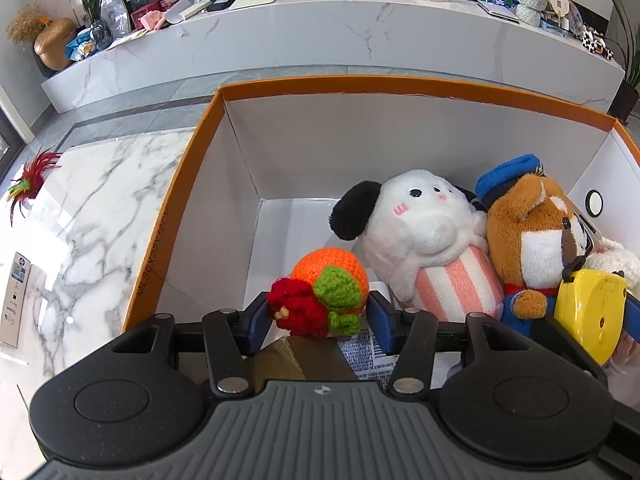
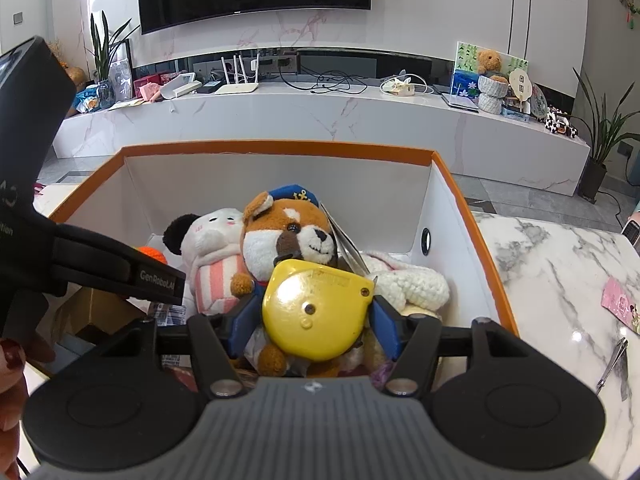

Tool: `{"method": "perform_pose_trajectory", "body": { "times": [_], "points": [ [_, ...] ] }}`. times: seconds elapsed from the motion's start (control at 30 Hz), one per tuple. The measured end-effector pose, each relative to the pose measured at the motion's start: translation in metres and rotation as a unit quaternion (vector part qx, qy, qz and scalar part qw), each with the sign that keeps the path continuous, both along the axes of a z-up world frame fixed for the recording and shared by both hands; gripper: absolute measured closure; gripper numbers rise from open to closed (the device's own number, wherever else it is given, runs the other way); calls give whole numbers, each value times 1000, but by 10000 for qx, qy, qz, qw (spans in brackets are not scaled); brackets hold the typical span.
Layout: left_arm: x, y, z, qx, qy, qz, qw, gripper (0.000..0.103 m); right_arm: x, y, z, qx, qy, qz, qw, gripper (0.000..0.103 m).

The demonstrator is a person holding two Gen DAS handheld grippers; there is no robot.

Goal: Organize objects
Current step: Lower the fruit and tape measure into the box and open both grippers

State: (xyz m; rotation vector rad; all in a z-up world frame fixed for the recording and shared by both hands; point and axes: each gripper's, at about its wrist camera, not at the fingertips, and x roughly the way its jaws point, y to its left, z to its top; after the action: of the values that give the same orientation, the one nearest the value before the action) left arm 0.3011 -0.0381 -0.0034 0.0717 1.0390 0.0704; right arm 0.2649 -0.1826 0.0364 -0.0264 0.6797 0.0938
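Note:
An orange-rimmed white box [image 1: 240, 168] holds a white dog plush [image 1: 424, 232], a brown sailor-capped fox plush [image 1: 532, 240] and a cream knitted toy [image 2: 408, 280]. My left gripper [image 1: 316, 312] is shut on an orange, red and green crocheted toy [image 1: 320, 296] over the box's left part. My right gripper [image 2: 316, 320] is shut on a yellow tape measure [image 2: 316, 312] above the plushes; it also shows in the left wrist view [image 1: 588, 312]. The box [image 2: 452, 208], dog plush [image 2: 216, 256] and fox plush [image 2: 288, 236] show in the right wrist view.
The box stands on a white marble table [image 1: 92, 208]. A feather toy [image 1: 30, 184] lies at its left edge. A pink card [image 2: 620, 304] and metal clippers [image 2: 612, 364] lie on the table [image 2: 560, 272] right of the box. A brown carton [image 2: 92, 316] sits in the box.

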Motion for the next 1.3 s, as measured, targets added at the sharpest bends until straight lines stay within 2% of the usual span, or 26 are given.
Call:
{"method": "perform_pose_trajectory", "body": {
  "times": [0.27,0.87,1.1,1.3],
  "points": [
    [-1,-5,0,173,48,-32,9998,40,-1,0,1,-46,-44,-32,10000,27],
    [-1,-8,2,169,19,-18,9999,40,-1,4,3,-59,-90,35,9999,20],
    [-3,-5,4,96,10,-41,9999,38,-4,5,7,-69,-184,98,9998,12],
    [-7,-5,13,93,-101,-72,9999,35,-7,3,11,-57,-238,62,9997,11]
  ]
}}
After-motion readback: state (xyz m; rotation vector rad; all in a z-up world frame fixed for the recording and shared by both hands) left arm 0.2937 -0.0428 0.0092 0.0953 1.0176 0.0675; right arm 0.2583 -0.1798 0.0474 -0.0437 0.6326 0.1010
